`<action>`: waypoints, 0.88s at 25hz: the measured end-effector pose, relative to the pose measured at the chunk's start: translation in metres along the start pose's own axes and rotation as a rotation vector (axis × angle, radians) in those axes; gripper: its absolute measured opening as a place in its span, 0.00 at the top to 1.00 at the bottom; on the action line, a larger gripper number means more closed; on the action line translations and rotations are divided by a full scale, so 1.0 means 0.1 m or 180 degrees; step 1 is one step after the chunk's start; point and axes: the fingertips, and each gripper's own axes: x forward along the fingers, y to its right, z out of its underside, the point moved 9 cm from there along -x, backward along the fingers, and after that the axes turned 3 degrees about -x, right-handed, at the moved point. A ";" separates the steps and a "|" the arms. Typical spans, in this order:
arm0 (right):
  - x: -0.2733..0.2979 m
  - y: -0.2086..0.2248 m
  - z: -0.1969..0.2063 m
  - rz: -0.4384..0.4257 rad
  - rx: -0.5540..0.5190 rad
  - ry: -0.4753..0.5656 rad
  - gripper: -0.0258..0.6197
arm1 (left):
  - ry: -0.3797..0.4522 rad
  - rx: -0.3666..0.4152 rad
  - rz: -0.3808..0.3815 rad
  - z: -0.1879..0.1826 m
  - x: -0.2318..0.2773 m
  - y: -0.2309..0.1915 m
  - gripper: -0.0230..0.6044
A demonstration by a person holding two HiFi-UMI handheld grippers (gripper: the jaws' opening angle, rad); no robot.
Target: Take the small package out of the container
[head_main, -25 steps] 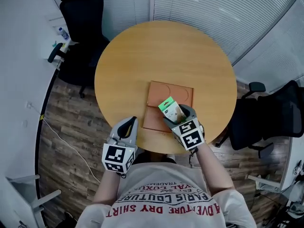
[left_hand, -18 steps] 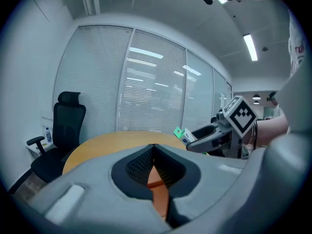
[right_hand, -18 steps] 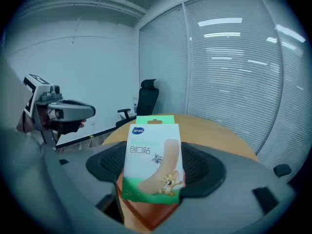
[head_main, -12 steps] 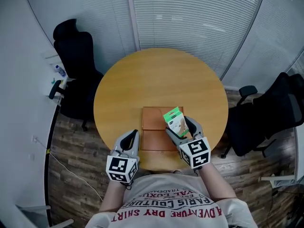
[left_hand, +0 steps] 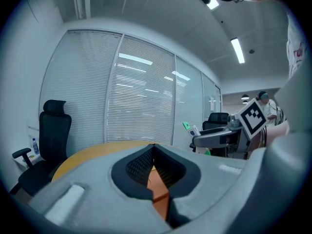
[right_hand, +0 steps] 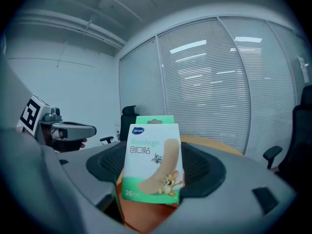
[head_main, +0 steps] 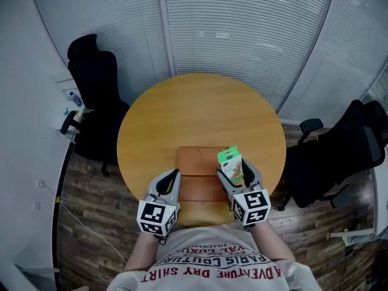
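Note:
A small green and white bandage package [head_main: 231, 164] [right_hand: 154, 160] stands upright between the jaws of my right gripper [head_main: 236, 173] [right_hand: 156, 179], which is shut on it and holds it above the right edge of the flat orange-brown container [head_main: 195, 162]. That container lies on the round wooden table [head_main: 200, 108], near its front edge. My left gripper [head_main: 168, 183] [left_hand: 155, 174] is shut with nothing in it, hovering over the container's left front corner. In the left gripper view the right gripper [left_hand: 222, 138] shows with the package [left_hand: 191, 128].
Black office chairs stand at the back left [head_main: 94, 83] and at the right [head_main: 339, 150] of the table. Window blinds [head_main: 242, 35] run behind it. A white counter [head_main: 66, 111] with small items lies at the left. The floor is wood.
My right gripper has carried the package rightward and turned it more upright. The head view has shifted, so the table and container sit lower in view. The left gripper stays shut.

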 end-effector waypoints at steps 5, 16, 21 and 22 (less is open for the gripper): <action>0.01 0.04 -0.05 -0.0004 -0.0059 0.0062 0.41 | 0.0039 -0.0007 -0.0023 -0.03 0.01 0.01 0.95; 0.04 0.08 -0.02 -0.0034 -0.0005 -0.0016 0.41 | 0.0031 -0.0004 -0.0090 -0.01 -0.03 0.01 0.95; 0.04 0.08 -0.05 -0.0001 -0.0058 -0.0034 0.41 | 0.0046 0.0004 -0.0138 -0.01 -0.09 -0.04 0.95; 0.04 0.09 -0.05 -0.0009 -0.0059 -0.0038 0.41 | 0.0050 -0.0004 -0.0158 -0.02 -0.09 -0.04 0.95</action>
